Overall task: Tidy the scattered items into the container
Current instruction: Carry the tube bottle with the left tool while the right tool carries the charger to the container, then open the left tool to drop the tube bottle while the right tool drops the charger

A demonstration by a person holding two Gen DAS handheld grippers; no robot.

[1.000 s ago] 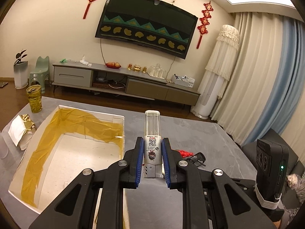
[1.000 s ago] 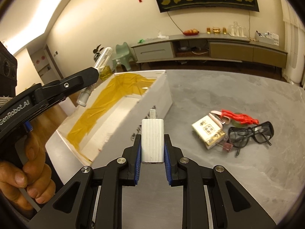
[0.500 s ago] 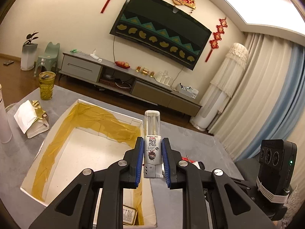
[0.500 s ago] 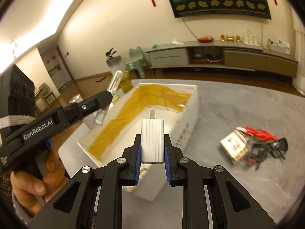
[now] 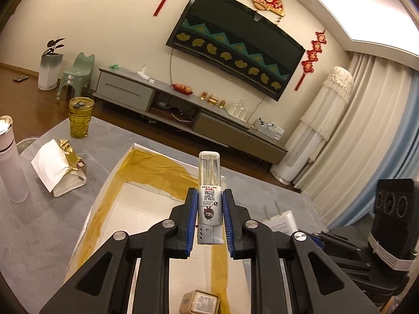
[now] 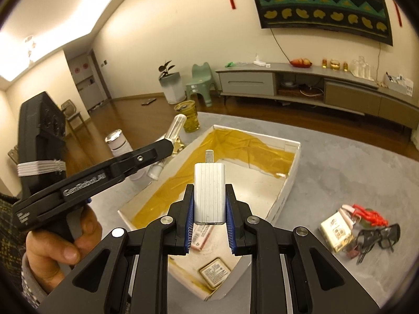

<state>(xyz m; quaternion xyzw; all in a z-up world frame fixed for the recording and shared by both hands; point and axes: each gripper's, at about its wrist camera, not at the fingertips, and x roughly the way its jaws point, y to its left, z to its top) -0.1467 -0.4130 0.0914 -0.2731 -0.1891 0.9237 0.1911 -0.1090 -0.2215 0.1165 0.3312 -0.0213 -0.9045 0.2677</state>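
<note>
Your left gripper (image 5: pixel 209 218) is clamped on a slim clear-capped tube with a white QR-code label (image 5: pixel 209 196), held upright above the open white cardboard box lined with yellow tape (image 6: pixel 285 196). Your right gripper (image 6: pixel 209 217) is clamped on a white ribbed wall charger with metal prongs (image 6: pixel 209 191), also above the box, over its near end. Inside the box: a small gold-edged square packet (image 6: pixel 214 272) on the floor at the near end, and a pink-and-white flat packet (image 6: pixel 200 238) beside it. To the right of the box, on the grey table (image 6: pixel 340 162): a cream printed carton (image 6: pixel 336 231), a red cord (image 6: pixel 369 213), and black-framed sunglasses (image 6: pixel 379 238), clustered together. Left of the box: a yellow-green glass tumbler (image 5: pixel 80 117), crumpled gold-and-white wrapping (image 5: pixel 59 166), and a pale pink bottle (image 5: pixel 10 162).
</note>
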